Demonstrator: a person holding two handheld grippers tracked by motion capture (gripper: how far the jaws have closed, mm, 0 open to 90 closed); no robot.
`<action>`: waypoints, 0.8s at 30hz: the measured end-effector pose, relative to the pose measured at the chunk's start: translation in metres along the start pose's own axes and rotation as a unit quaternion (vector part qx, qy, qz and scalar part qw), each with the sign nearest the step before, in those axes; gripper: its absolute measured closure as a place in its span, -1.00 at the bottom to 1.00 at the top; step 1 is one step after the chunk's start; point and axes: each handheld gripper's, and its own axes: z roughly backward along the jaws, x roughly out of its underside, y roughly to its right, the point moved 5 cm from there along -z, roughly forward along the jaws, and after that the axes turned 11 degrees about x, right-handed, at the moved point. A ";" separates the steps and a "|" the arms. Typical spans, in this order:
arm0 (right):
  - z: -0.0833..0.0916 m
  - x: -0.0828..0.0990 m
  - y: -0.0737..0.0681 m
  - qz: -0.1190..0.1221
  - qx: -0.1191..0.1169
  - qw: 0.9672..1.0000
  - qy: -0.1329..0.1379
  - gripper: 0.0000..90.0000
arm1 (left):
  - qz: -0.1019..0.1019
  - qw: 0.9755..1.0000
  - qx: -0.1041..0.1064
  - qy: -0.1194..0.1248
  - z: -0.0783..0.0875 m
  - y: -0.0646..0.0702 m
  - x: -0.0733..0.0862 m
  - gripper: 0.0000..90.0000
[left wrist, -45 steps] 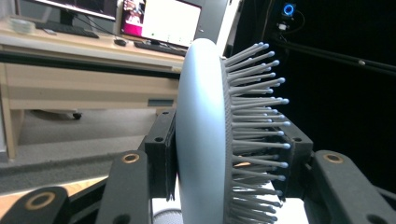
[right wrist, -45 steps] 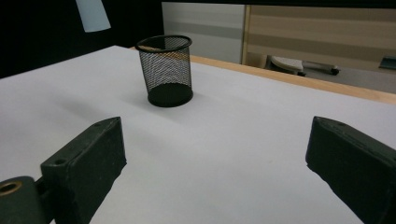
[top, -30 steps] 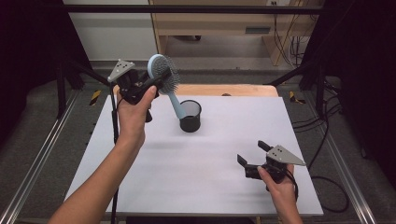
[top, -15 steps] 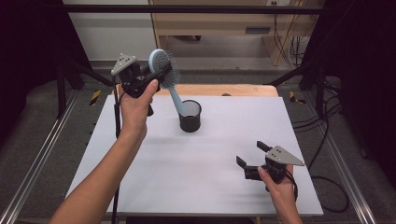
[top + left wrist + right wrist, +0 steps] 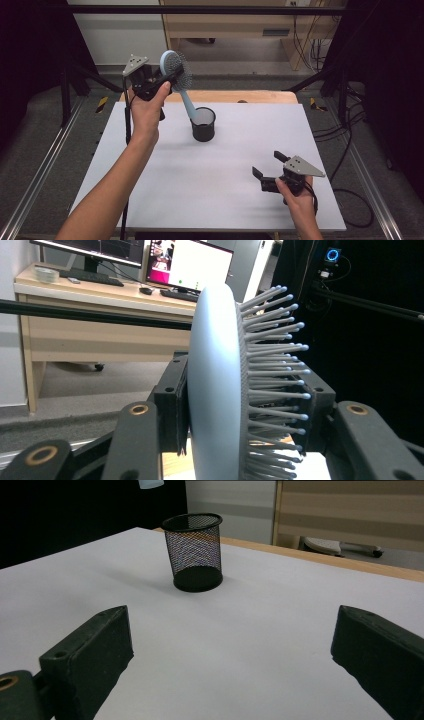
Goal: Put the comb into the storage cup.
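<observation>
A light-blue hairbrush (image 5: 176, 70) with grey bristles is held up in the air by its round head, my left gripper (image 5: 165, 82) shut on it at the back left. In the left gripper view the brush head (image 5: 215, 390) stands edge-on between the jaws of my left gripper (image 5: 245, 407), bristles to the right. Its handle slants down toward a black mesh cup (image 5: 204, 125), and the handle's end (image 5: 150, 484) hangs above the cup (image 5: 194, 555). My right gripper (image 5: 268, 164) rests low at the front right, open with nothing between the jaws (image 5: 240, 650).
The white tabletop (image 5: 225, 185) has a wooden strip (image 5: 250, 96) along its far edge. Metal rails (image 5: 35, 185) run along both sides. A desk with monitors (image 5: 190, 265) stands beyond the table.
The left gripper has lifted the brush a little, so the head sits higher than a second ago. The right gripper has not moved.
</observation>
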 end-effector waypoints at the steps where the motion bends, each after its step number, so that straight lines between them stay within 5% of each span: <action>1: -0.001 0.000 0.000 0.001 -0.001 1.000 -0.001 -0.93 | -0.001 1.000 -0.001 -0.001 -0.001 -0.001 0.000 0.12; 13: -0.002 0.002 -0.001 0.006 -0.005 1.000 -0.004 -0.92 | 0.000 1.000 -0.002 -0.006 -0.011 -0.004 0.006 0.12; 24: -0.002 0.003 -0.001 0.006 -0.006 1.000 -0.005 -0.92 | 0.005 1.000 0.001 -0.018 -0.038 -0.006 0.026 0.12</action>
